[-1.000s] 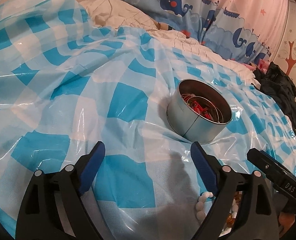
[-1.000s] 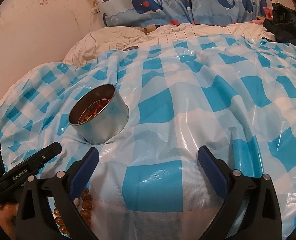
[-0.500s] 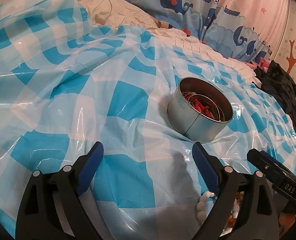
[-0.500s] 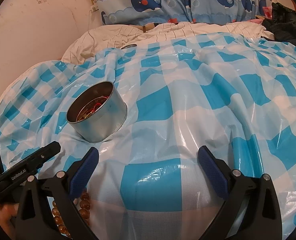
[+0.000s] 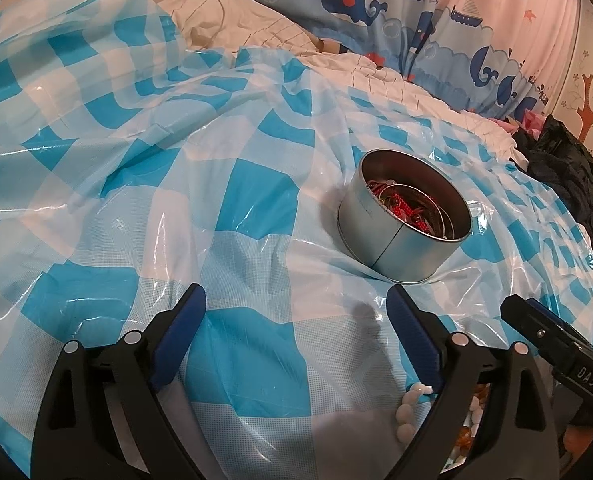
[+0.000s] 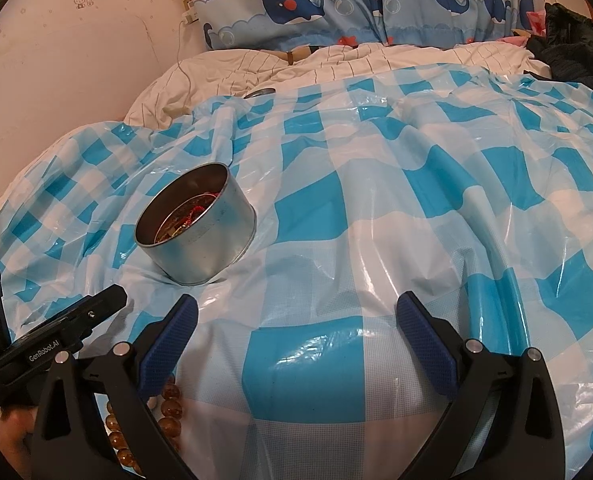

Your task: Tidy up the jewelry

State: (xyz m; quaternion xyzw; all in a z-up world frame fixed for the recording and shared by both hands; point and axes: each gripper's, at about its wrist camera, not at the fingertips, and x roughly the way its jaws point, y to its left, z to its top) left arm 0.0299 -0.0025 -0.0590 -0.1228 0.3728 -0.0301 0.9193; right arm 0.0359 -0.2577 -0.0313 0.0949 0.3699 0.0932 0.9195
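Note:
A round metal tin (image 5: 406, 226) with red jewelry and metal bangles inside stands on the blue checked plastic sheet; it also shows in the right wrist view (image 6: 195, 226). My left gripper (image 5: 296, 320) is open and empty, short of the tin and to its left. My right gripper (image 6: 296, 320) is open and empty, right of the tin. A white bead strand (image 5: 406, 412) and amber beads (image 5: 466, 434) lie under my left gripper's right finger. An amber bead bracelet (image 6: 168, 412) lies under my right gripper's left finger.
The checked sheet (image 6: 376, 220) covers a soft, wrinkled bed. A striped white duvet (image 6: 336, 64) and whale-print curtain (image 6: 376, 4) are at the back. Dark clothing (image 5: 564, 172) lies at the right edge. The other gripper's black body (image 5: 556, 344) is at lower right.
Both grippers have drawn slightly closer to the tin, which sits a little lower in each view. Both stay open and empty.

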